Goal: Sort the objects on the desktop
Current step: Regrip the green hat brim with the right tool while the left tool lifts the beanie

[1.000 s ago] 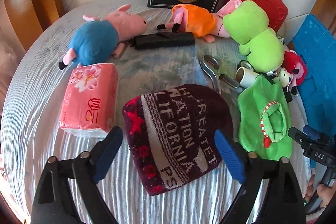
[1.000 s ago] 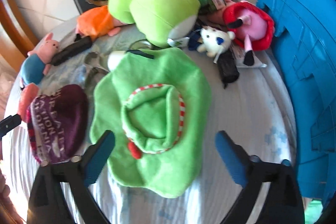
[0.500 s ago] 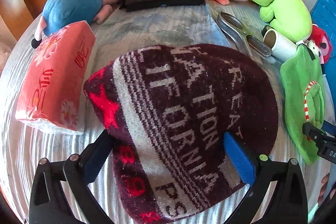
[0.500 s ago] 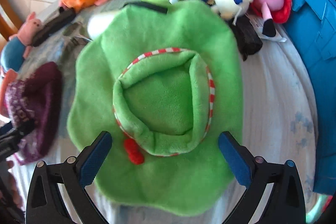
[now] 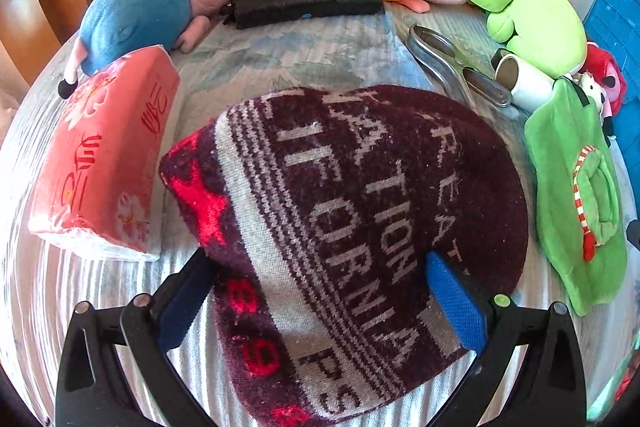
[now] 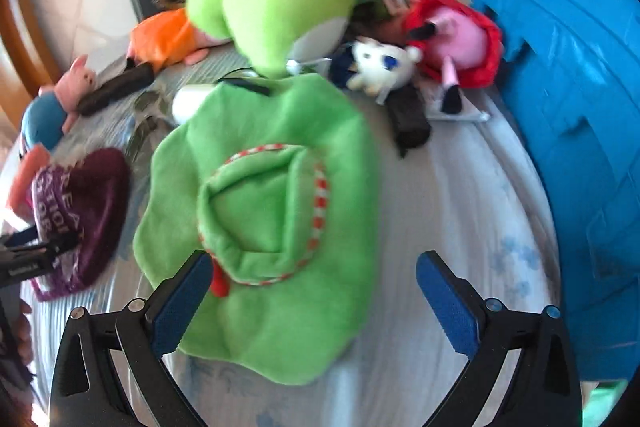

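The left tool (image 5: 316, 295) gapes wide astride the knit beanie (image 5: 352, 227), gripping nothing; the right tool (image 6: 316, 291) gapes empty beside it over the green hat (image 6: 264, 211). Closing may pinch the desk's cloth (image 5: 280, 55) too.

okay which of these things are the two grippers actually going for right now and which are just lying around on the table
In hand now:
- knit beanie, between the open fingers of the left gripper
- green plush hat, at the open right gripper

Lying about:
- red tissue pack
- blue-shirted pig plush
- black folded umbrella
- metal tongs
- green frog plush
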Motion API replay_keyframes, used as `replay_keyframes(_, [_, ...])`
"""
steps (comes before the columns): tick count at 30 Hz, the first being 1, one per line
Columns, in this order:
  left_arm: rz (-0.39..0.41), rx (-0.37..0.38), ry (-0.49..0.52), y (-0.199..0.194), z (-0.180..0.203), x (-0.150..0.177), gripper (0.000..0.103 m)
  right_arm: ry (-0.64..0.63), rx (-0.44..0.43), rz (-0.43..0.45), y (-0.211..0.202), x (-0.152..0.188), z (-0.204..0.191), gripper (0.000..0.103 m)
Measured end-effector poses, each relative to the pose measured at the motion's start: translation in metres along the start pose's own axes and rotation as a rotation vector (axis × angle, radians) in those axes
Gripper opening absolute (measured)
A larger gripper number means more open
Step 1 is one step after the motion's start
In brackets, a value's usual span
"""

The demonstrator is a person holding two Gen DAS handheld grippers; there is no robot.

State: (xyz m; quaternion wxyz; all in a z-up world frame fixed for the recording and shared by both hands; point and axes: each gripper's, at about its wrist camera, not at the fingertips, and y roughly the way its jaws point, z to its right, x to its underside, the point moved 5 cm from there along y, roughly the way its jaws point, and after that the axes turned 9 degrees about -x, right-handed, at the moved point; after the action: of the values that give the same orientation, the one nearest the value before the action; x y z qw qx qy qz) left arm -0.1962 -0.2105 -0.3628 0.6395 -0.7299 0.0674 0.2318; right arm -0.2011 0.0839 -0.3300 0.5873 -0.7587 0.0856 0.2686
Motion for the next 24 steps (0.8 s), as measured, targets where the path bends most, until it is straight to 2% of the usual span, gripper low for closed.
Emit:
replay_keyframes(2, [0.005, -0.002, -0.005, 0.000, 0.000, -0.001, 0.103, 0.065, -0.026, -0.030, 0.006, 0.000, 0.016, 0.103])
replay_keyframes(6, [0.010, -0.011, -0.028, -0.002, -0.001, 0.000, 0.103, 0.133, -0.123, -0.050, 0.024, -0.002, 0.021, 0.103])
replay_keyframes(9, [0.012, -0.031, -0.068, 0.001, 0.003, -0.005, 0.103, 0.156, -0.133, -0.091, 0.048, -0.001, 0.016, 0.103])
replay_keyframes(10, [0.010, -0.034, -0.076, 0.001, 0.005, -0.007, 0.101, 0.125, -0.095, -0.067, 0.049, -0.004, 0.011, 0.103])
replay_keyframes(11, [0.014, -0.031, -0.079, -0.001, 0.007, -0.008, 0.097, 0.094, -0.090, -0.056, 0.051, -0.005, 0.005, 0.093])
replay_keyframes(12, [0.020, -0.020, -0.072, -0.003, 0.010, -0.009, 0.081, 0.069, -0.091, -0.054, 0.052, -0.005, -0.003, 0.086])
replay_keyframes(13, [0.020, -0.001, -0.063, -0.007, 0.013, -0.009, 0.061, 0.048, -0.065, -0.042, 0.051, -0.006, -0.007, 0.060])
replay_keyframes(14, [0.013, 0.017, -0.057, -0.010, 0.016, -0.009, 0.052, 0.033, -0.047, -0.038, 0.051, -0.008, -0.012, 0.042])
replay_keyframes(15, [0.010, 0.016, -0.049, -0.013, 0.018, -0.009, 0.041, 0.026, -0.023, -0.038, 0.052, -0.008, -0.014, 0.037])
replay_keyframes(16, [0.013, 0.002, -0.040, -0.017, 0.020, -0.010, 0.039, 0.021, -0.012, -0.034, 0.050, -0.009, -0.015, 0.032])
replay_keyframes(17, [0.025, -0.010, -0.029, -0.022, 0.022, -0.011, 0.038, 0.020, -0.011, -0.026, 0.047, -0.009, -0.015, 0.027])
replay_keyframes(20, [0.069, -0.026, 0.001, -0.043, 0.027, -0.014, 0.036, 0.011, 0.001, 0.019, 0.028, -0.015, -0.012, 0.023])
replay_keyframes(24, [0.151, -0.023, 0.021, -0.079, 0.033, -0.030, 0.035, -0.036, -0.010, 0.115, -0.011, -0.033, -0.020, 0.021])
